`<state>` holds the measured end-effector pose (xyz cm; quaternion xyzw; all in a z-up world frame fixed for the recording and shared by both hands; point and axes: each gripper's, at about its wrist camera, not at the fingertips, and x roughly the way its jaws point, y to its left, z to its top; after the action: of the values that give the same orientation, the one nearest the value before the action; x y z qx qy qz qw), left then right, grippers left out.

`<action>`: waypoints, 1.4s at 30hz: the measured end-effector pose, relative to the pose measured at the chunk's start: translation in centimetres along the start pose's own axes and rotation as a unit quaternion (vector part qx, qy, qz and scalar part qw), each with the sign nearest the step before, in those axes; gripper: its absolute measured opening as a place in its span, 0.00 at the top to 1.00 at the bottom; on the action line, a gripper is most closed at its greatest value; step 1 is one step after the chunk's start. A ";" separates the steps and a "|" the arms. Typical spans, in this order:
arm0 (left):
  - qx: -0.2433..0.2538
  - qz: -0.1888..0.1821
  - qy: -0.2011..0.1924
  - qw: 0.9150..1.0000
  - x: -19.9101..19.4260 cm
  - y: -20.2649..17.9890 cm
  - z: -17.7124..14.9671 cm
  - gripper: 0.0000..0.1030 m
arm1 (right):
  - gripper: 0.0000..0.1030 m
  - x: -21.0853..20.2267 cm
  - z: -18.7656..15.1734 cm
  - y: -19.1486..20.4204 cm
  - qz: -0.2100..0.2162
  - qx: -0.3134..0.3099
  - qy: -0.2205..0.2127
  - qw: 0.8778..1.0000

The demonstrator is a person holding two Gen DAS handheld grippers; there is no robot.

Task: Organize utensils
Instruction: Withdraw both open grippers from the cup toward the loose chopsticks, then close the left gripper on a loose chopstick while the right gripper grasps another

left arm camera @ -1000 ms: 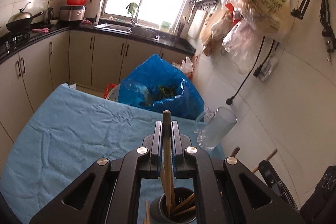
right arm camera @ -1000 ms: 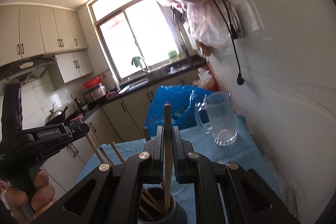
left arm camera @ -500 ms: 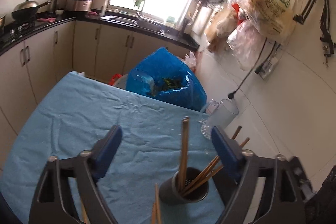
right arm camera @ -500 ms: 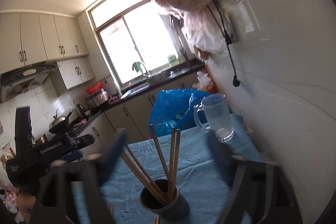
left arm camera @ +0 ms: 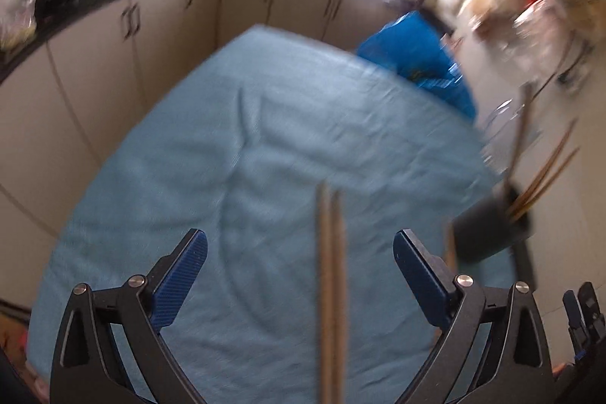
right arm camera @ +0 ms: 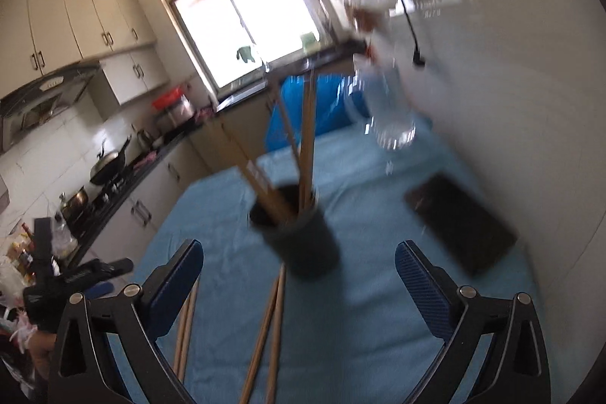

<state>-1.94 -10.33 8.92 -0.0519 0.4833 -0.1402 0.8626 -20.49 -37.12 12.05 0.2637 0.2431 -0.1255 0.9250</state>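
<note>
A dark round holder (right arm camera: 299, 233) stands on the blue cloth with several wooden chopsticks (right arm camera: 305, 135) leaning in it; it also shows at the right edge of the left wrist view as the holder (left arm camera: 488, 226). My left gripper (left arm camera: 299, 252) hovers over the cloth, its jaws opening wide, above a loose pair of chopsticks (left arm camera: 331, 290) that lies flat and untouched. My right gripper (right arm camera: 299, 265) is a little back from the holder, jaws opening, nothing pressed between its pads. More loose chopsticks (right arm camera: 270, 328) lie in front of the holder.
A glass mug (right arm camera: 386, 112) stands beyond the holder near the white wall. A dark flat rectangle (right arm camera: 458, 222) lies on the cloth at the right. A blue bag (left arm camera: 416, 52) sits past the table's far edge. Kitchen cabinets and a counter run along the left.
Both grippers were shut on a chopstick standing in the holder. Both have let go, opened wide and dropped lower; the left one swung left so the holder now sits at its right.
</note>
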 end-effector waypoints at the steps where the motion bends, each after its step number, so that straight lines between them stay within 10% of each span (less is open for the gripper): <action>1: 0.001 0.003 0.014 1.000 0.7 0.3 -0.1 0.05 | 0.00 0.6 -0.8 0.2 0.001 -0.001 0.011 1.000; 10: 0.034 0.047 0.059 0.997 5.8 -0.2 -0.3 0.07 | 0.00 2.6 -3.9 1.9 0.017 -0.013 0.067 0.998; 17: 0.047 0.101 0.068 0.991 8.7 -0.7 0.6 0.39 | 0.00 2.1 -4.0 1.7 0.013 -0.017 0.064 0.998; 28: 0.059 0.066 0.060 0.994 8.6 -2.5 1.9 0.40 | 0.01 2.6 -4.2 2.1 0.018 -0.021 0.070 0.997; 33: 0.069 0.071 0.070 0.993 9.6 -3.1 2.1 0.71 | 0.02 2.8 -4.3 2.2 0.017 -0.021 0.074 0.997; 42: 0.075 0.056 0.077 0.993 10.5 -3.9 2.5 0.72 | 0.14 3.3 -4.0 2.3 0.028 -0.007 0.097 0.995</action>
<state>4.63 -17.21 2.50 0.0509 0.5386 -0.1310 0.8308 -18.38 -33.32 8.33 0.2753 0.3246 -0.0716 0.9021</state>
